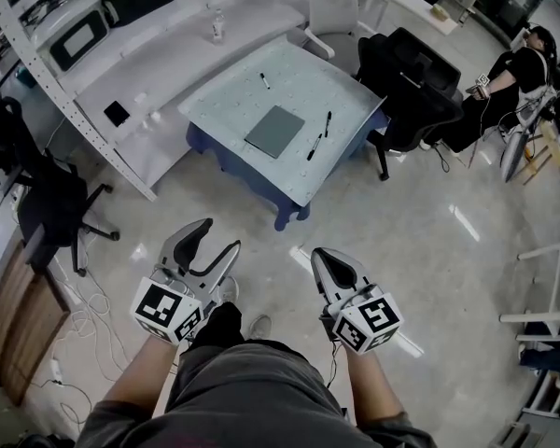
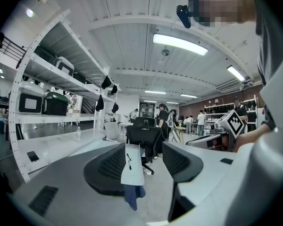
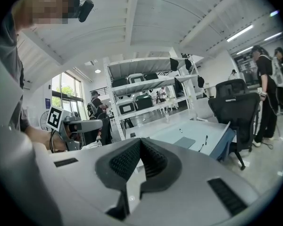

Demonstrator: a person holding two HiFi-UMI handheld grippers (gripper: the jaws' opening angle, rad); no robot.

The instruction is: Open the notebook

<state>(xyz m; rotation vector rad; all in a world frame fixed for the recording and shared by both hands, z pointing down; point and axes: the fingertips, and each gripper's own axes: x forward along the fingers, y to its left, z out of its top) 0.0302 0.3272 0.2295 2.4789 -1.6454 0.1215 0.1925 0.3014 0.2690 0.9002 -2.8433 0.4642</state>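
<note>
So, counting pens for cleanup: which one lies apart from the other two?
The pen beyond the notebook, alone; the other two pens lie close together right of it.

Left claw [image 2: 144, 147] wide, empty; table [image 2: 132, 171] far beyond.

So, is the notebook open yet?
Not yet. Done: nothing; the notebook lies closed on the table, pens beside it. In hand: nothing; the left hand-held gripper is open, the right hand-held gripper shut and empty, both far short of the table. Still to do: walk over and lift the cover.
</note>
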